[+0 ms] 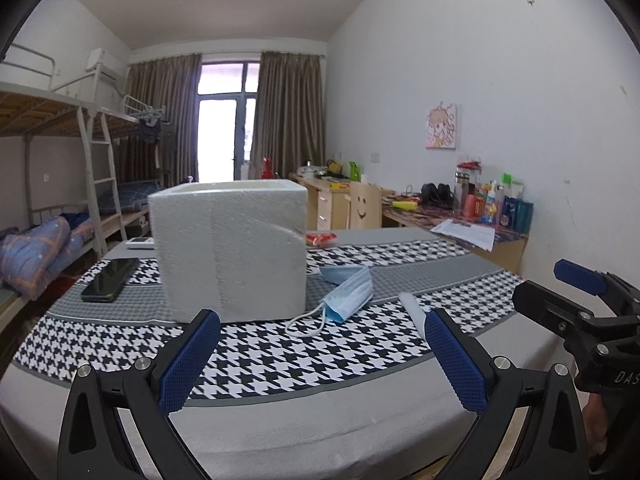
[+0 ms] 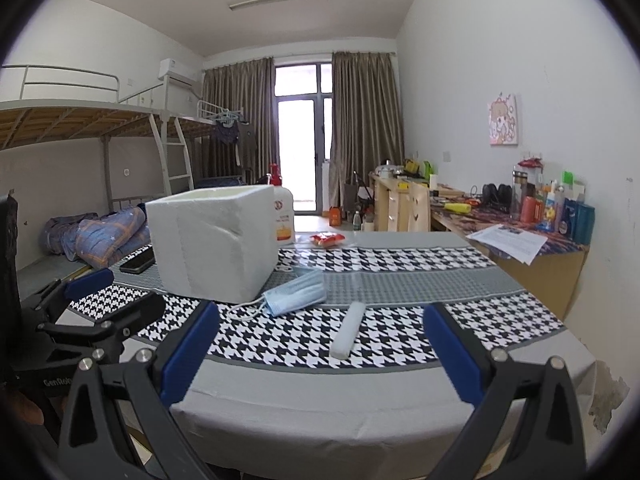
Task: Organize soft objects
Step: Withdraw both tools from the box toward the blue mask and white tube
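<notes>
You are holding both tongs spread wide and empty above the near edge of the houndstooth-covered surface (image 2: 400,256). The foam box (image 1: 228,248) is sitting far left. Your right view is showing a white bottle (image 2: 283,220) behind it, hidden from the left view. The blue mask (image 2: 294,292) is lying just right of the box, the white roll (image 2: 347,329) nearer. Left tongs (image 1: 320,360), right tongs (image 2: 320,356).

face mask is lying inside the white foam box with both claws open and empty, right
Not quite. The blue face mask lies on the checked cloth beside the white foam box, not inside it, as the right wrist view shows. Both claws, left and right, are open and empty.
</notes>
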